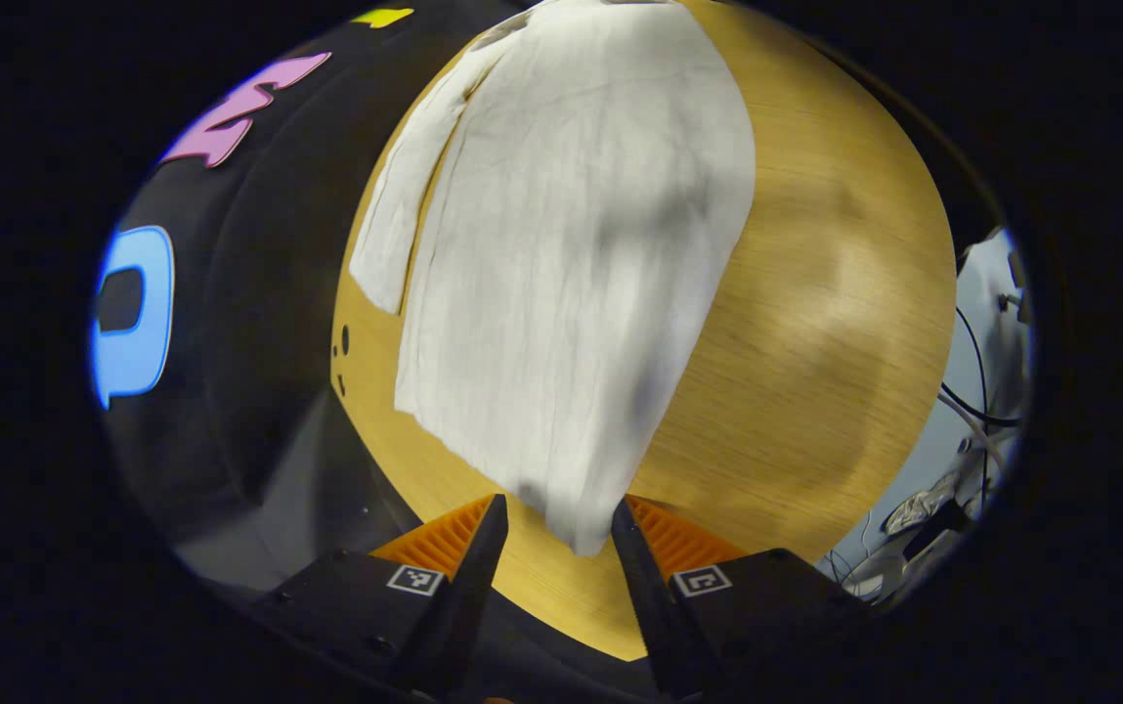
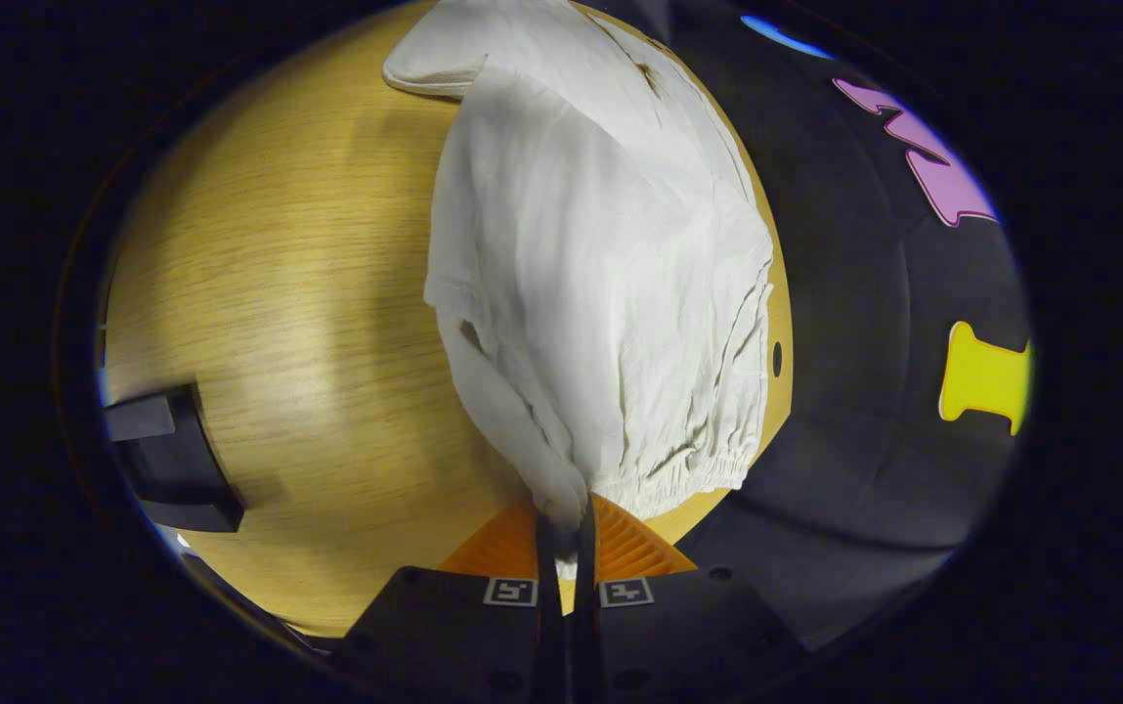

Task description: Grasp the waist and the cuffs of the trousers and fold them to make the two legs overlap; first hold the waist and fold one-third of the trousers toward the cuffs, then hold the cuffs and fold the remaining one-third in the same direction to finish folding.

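Two grippers on the white trousers [image 1: 561, 254] over the wooden table [image 1: 815, 323]. My right gripper [image 2: 566, 533] pinches the elastic waist [image 2: 688, 469]; left gripper [image 1: 553, 528] is spread around a cuff corner, unclamped. Leg-overlap step, I judge; next, close left.

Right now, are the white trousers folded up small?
No. The white cloth trousers lie long on the wooden table, one leg peeking beside the other.
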A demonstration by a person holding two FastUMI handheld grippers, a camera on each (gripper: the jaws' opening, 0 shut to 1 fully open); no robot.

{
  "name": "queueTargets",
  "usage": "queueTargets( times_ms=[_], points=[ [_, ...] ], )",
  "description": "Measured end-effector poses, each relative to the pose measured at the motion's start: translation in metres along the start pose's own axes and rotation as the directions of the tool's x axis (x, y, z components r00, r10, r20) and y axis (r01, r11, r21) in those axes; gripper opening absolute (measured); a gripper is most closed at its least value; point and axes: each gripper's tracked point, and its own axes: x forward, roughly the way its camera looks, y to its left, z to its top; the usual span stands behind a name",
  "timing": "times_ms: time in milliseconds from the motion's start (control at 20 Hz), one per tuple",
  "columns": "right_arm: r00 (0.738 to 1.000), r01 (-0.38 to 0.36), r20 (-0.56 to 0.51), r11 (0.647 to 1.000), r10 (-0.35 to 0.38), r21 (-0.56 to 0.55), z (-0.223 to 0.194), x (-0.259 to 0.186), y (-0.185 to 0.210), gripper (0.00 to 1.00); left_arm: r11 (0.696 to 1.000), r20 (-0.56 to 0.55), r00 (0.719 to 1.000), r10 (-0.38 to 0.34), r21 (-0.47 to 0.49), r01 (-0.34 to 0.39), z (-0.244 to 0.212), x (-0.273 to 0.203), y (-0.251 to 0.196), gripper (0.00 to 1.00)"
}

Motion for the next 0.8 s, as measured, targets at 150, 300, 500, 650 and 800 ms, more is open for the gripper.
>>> queueTargets(
  times_ms=[150, 300, 500, 650, 800],
  points=[
    [1.0, 0.014, -0.004, 1.0, -0.014, 0.005, 0.0, 0.001, 0.0, 0.08, 0.997, -0.028, 0.997, -0.075, 0.025, 0.076, 0.002, 0.005, 0.003, 0.61],
    [1.0, 0.019, 0.001, 1.0, -0.019, 0.004, 0.001, 0.0, -0.001, 0.08, 0.993, -0.05, 0.992, -0.115, -0.001, 0.115, 0.005, 0.001, -0.004, 0.47],
    [1.0, 0.029, 0.002, 1.0, -0.029, 0.0, 0.0, 0.0, -0.002, 0.08, 0.994, -0.063, 0.992, -0.105, 0.033, 0.107, 0.004, 0.003, -0.007, 0.3],
    [1.0, 0.027, -0.004, 1.0, -0.027, 0.016, -0.002, 0.001, -0.003, 0.08, 0.993, -0.082, 0.99, -0.115, -0.034, 0.113, -0.001, 0.004, -0.01, 0.11],
    [0.999, 0.034, -0.029, 0.999, -0.033, 0.036, -0.007, 0.003, -0.006, 0.08, 0.996, -0.103, 0.992, -0.077, -0.046, 0.072, -0.004, 0.003, -0.009, 0.1]
  ],
)
